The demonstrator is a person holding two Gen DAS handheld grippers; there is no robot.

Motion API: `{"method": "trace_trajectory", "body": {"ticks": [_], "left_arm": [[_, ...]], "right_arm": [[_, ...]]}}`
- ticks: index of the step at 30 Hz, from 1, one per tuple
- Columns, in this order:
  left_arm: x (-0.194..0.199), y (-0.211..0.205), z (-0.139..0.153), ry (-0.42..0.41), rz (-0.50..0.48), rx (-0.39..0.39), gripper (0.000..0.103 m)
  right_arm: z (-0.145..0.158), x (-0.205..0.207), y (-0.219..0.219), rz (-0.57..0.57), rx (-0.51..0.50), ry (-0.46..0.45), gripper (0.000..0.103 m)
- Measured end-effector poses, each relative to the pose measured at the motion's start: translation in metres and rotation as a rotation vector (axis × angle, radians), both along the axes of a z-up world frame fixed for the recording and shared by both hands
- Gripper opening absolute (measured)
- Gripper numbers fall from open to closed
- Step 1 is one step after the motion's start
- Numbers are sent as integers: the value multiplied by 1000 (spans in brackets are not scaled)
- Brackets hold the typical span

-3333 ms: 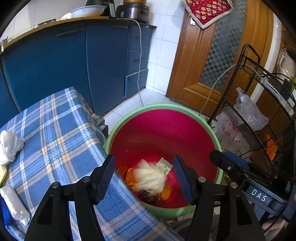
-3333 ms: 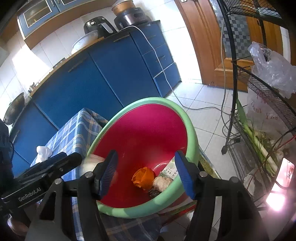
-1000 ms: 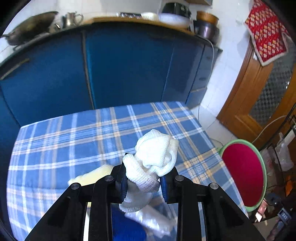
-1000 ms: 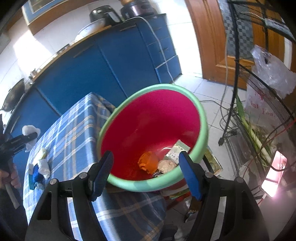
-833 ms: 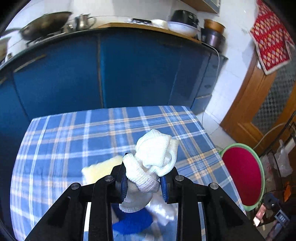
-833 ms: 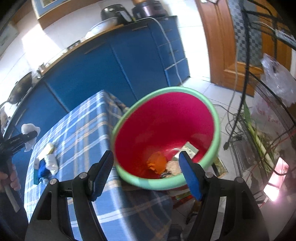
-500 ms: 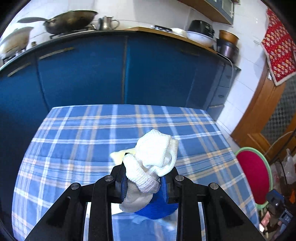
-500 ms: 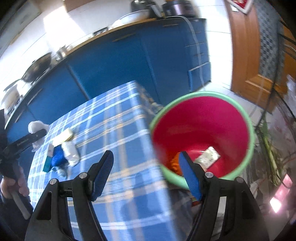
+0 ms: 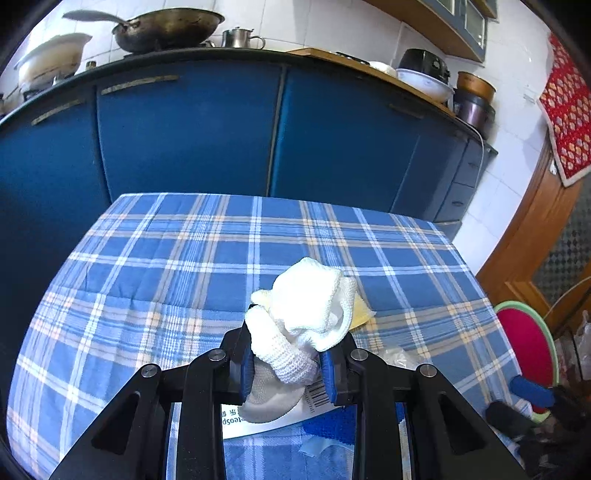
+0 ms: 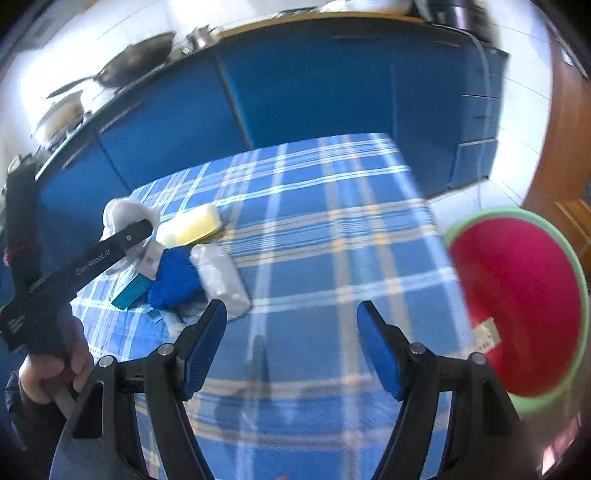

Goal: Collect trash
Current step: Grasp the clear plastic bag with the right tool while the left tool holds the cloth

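My left gripper (image 9: pixel 288 365) is shut on a white knitted cloth wad (image 9: pixel 306 314), held above the blue plaid table (image 9: pixel 184 266). In the right wrist view that gripper (image 10: pixel 135 230) and the wad (image 10: pixel 122 210) show at the left, over a pile of trash. The pile holds a yellow sponge (image 10: pixel 192 225), a blue knitted piece (image 10: pixel 177 277), a clear plastic wrapper (image 10: pixel 221 280) and a teal box (image 10: pixel 131 291). My right gripper (image 10: pixel 291 332) stands open above bare tablecloth, nothing between its fingers. The red bin with a green rim (image 10: pixel 517 302) sits off the table's right end.
Blue kitchen cabinets (image 9: pixel 184 129) stand behind the table, with a wok (image 9: pixel 166 29) and pots on top. A wooden door (image 9: pixel 546 236) is at the right. A barcode slip (image 9: pixel 266 417) lies under the left gripper. A person's hand (image 10: pixel 55 369) holds the left gripper's handle.
My right gripper has swung left from over the bin to over the table, still open. My left gripper has shifted over the table and rolled a little, still shut on the white wad.
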State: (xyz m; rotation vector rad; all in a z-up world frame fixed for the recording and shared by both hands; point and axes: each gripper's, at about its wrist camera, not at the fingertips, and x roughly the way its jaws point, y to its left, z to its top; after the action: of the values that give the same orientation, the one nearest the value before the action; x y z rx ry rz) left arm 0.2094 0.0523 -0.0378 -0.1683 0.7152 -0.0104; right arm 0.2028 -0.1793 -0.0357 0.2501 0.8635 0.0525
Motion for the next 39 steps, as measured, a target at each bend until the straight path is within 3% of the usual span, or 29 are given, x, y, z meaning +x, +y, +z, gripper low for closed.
{"method": "trace_trajectory", "body": {"ticks": [5,10,16,22,25,39], "left_arm": [[1,6,-6,12,22,-19,30],[3,10,-9,19,29,-32,30],[4,9,-10,20,28,-29,30],[4,9,-10,19,27,-27,30],[5,10,-11,18,26,-28,30],[3,9,-8,1,15,-35,30]], "right_arm": [[-10,18,18,73,-6,27,73],[-19,32,30,121,-16,45,62],[-25,40,35,129,-34,57,59],[-24,42,39,150,-26,41,42],[-25,42,45,167,-44,29,39],[-14,11,6,29,80,2,33]]}}
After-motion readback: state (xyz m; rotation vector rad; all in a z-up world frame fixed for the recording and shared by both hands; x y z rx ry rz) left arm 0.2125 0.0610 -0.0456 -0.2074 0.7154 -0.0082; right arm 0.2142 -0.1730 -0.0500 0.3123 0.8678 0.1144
